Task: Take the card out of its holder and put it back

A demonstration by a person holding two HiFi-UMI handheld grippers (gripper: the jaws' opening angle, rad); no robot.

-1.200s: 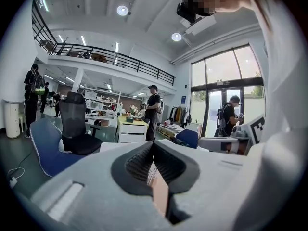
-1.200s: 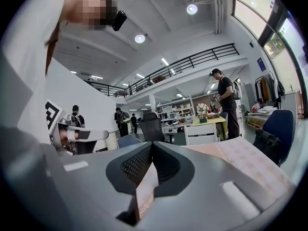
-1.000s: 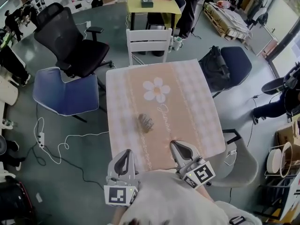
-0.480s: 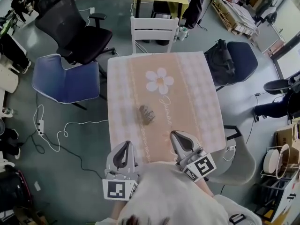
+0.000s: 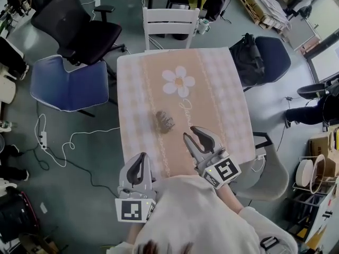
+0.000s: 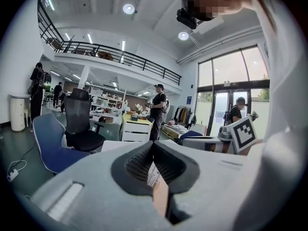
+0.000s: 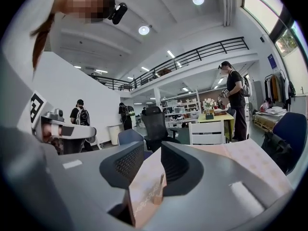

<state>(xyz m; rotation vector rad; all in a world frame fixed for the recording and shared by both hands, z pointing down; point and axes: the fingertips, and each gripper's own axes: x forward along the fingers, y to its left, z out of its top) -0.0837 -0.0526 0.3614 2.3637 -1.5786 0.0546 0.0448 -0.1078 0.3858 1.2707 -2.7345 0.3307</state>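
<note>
While the card holder (image 5: 164, 121) lies alone on the patterned table (image 5: 222, 89), roughly mid-cloth and below the flower print, no part of the task shows as done. It is a small dark object, too small in the head view to tell whether the card sits inside it; I judge that it does, as no loose card appears on the cloth.

Your right gripper (image 5: 189, 132) is over the near part of the table, just short of the holder and to its right, not touching it. Its jaws have just been opening and now stand apart. Its own view shows only cloth in the gap, with nothing gripped.

Your left gripper (image 5: 141, 157) hangs at the near table edge, well apart from the holder. Its jaws meet at the tips and hold nothing.

Finding: you are at the approach stage. Still outstanding are steadying the holder, drawing the card clear, and sliding it back in. Expect the holder to shift on the cloth unless one gripper pins it before the other pulls.
</note>
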